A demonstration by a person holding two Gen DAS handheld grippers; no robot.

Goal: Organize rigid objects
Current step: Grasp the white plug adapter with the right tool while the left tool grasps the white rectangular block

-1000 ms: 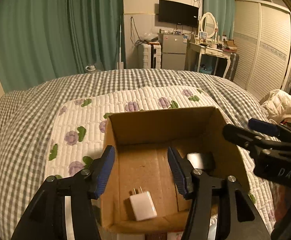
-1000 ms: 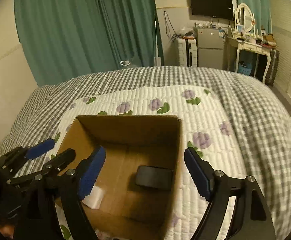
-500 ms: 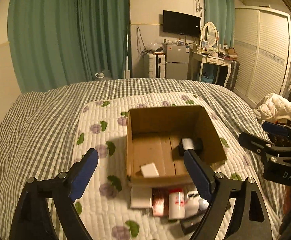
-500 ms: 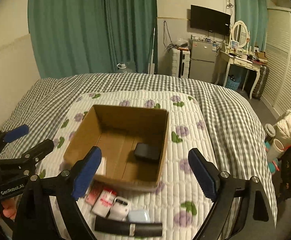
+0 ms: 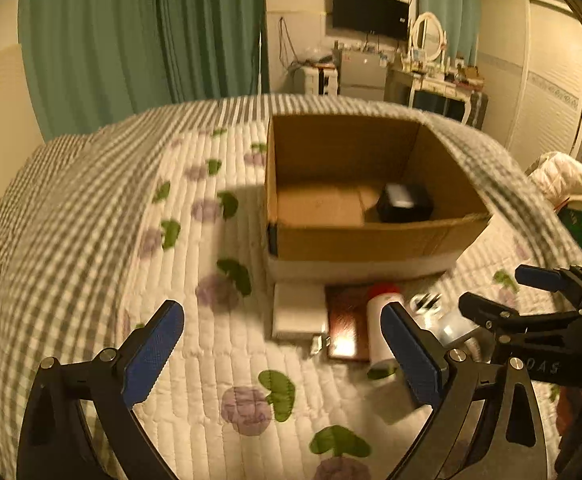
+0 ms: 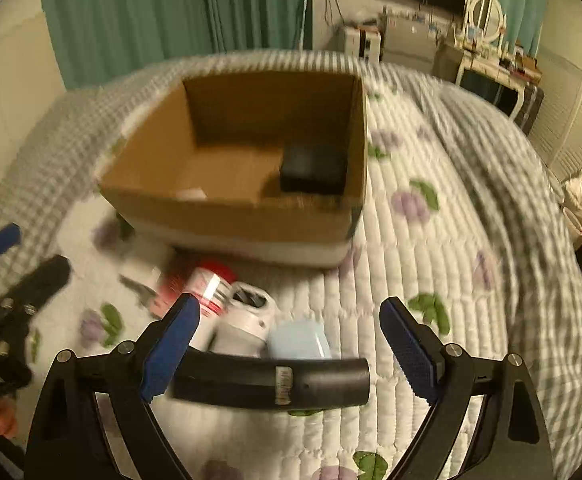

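An open cardboard box stands on the quilt with a black block and a white charger inside. Loose items lie in front of it: a flat white box, a brown card, a red-capped white bottle, a white container, a light blue case and a long black bar. My left gripper hovers over the white box and card, jaws opening, holding nothing. My right gripper hangs above the bar and case, jaws opening, pads touching nothing.
The white floral quilt lies over a grey checked bedspread. A white jacket sits off the bed's right edge. Green curtains, a dresser and a wardrobe stand beyond the bed. A hand holds the left gripper.
Both grippers have pulled back out of the box and dropped toward the row of items in front of it. The left jaws have spread much wider; the right a little.
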